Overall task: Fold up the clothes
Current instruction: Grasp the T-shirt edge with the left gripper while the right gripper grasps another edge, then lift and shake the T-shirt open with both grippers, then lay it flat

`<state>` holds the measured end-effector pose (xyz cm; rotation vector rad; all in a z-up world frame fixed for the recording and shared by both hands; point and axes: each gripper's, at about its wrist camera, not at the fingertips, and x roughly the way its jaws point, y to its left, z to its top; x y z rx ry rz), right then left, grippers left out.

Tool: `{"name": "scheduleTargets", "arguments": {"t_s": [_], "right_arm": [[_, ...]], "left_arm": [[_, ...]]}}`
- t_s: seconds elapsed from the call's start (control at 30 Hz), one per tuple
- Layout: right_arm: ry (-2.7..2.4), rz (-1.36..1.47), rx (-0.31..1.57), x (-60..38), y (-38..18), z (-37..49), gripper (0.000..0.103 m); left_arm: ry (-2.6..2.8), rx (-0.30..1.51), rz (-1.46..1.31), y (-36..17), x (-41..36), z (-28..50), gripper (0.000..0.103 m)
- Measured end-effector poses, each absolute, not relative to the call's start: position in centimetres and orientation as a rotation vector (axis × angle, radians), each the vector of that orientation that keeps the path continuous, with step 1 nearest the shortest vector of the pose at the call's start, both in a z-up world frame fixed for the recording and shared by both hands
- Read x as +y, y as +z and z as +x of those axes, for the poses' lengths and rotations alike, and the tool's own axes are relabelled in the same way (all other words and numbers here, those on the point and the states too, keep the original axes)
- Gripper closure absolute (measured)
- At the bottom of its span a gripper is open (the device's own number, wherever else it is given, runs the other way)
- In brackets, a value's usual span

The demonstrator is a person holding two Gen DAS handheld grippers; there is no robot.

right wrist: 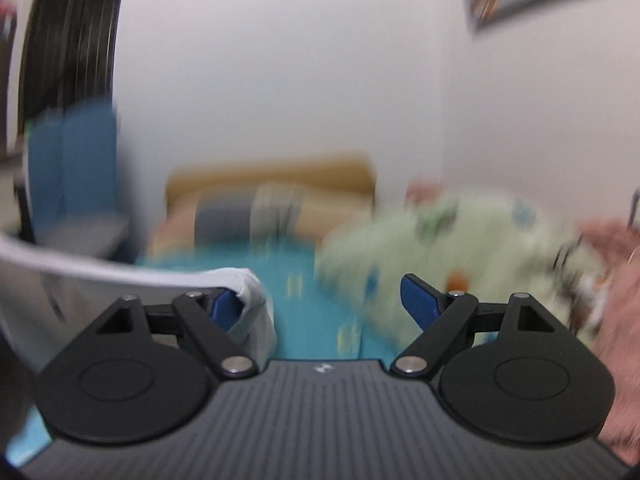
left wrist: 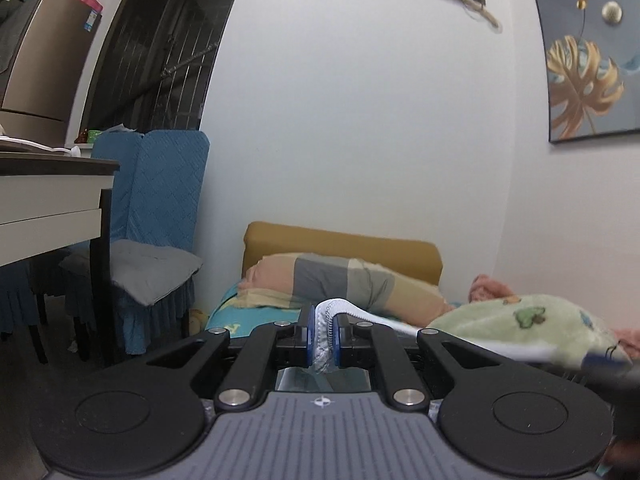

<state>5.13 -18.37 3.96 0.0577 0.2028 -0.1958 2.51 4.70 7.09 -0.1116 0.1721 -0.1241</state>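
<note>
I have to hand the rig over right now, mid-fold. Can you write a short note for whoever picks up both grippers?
Left gripper: shut on the hem of the white ribbed knit garment, held up above the bed.
Right gripper: open; the same white garment is draped over its left finger, not clamped. This view is motion-blurred.
Ahead lies the turquoise printed bed sheet, with a pale green cartoon-print blanket heaped to the right.
Done: one edge gripped and lifted.
Left: probably close the right gripper on the edge, spread the garment on the sheet, and fold it. No finished fold is visible.

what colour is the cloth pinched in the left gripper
White, with a ribbed edge; the garment shows best in the left wrist view.
</note>
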Motion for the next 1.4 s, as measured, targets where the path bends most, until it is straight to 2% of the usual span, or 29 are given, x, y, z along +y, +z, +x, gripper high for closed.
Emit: {"name": "scheduleTargets", "arguments": {"t_s": [0.13, 0.23, 0.47, 0.57, 0.67, 0.87, 1.0, 1.1, 1.17, 1.3, 1.37, 1.4], "right_arm": [[-0.186, 0.018, 0.027, -17.4, 6.4, 3.5, 0.018], [-0.173, -0.016, -0.067, -16.8, 7.2, 2.7, 0.018], [-0.137, -0.068, -0.086, -17.0, 4.3, 3.2, 0.019], [-0.124, -0.04, -0.088, -17.7, 4.0, 3.4, 0.019], [-0.125, -0.022, -0.089, -18.7, 3.1, 4.3, 0.019], [-0.135, 0.053, -0.061, -21.0, 2.1, 5.9, 0.019], [-0.151, 0.07, -0.051, -22.1, 1.5, 6.1, 0.019], [-0.187, 0.026, -0.019, -22.4, 0.3, 6.8, 0.019], [-0.197, -0.008, 0.052, -22.5, -0.7, 8.2, 0.018], [-0.045, 0.049, 0.417, -22.4, -4.8, 12.8, 0.019], [-0.055, 0.08, 0.528, -22.3, -7.0, 13.5, 0.019], [-0.08, 0.069, 0.519, -22.2, -7.0, 13.0, 0.019]], "left_arm": [[-0.167, 0.193, -0.128, 6.8, 5.8, 2.7, 0.093], [-0.195, 0.278, -0.168, 5.5, 6.4, 4.1, 0.09], [-0.204, 0.477, -0.237, 2.3, 5.9, 7.2, 0.077], [-0.239, 0.543, -0.196, 0.8, 4.6, 8.2, 0.065], [-0.296, 0.601, -0.126, -0.8, 2.7, 9.1, 0.059], [-0.334, 0.596, 0.145, -4.2, -2.4, 9.4, 0.05], [-0.146, 0.613, 0.155, -5.7, -1.8, 10.2, 0.043], [-0.022, 0.588, 0.036, -4.2, 1.1, 9.8, 0.037], [0.051, 0.534, -0.016, -2.8, 2.9, 8.7, 0.028], [0.167, 0.483, -0.061, -1.1, 5.5, 7.6, 0.023], [0.195, 0.505, -0.096, -1.1, 6.5, 7.5, 0.018], [0.195, 0.525, -0.114, -1.2, 6.9, 7.7, 0.018]]}}
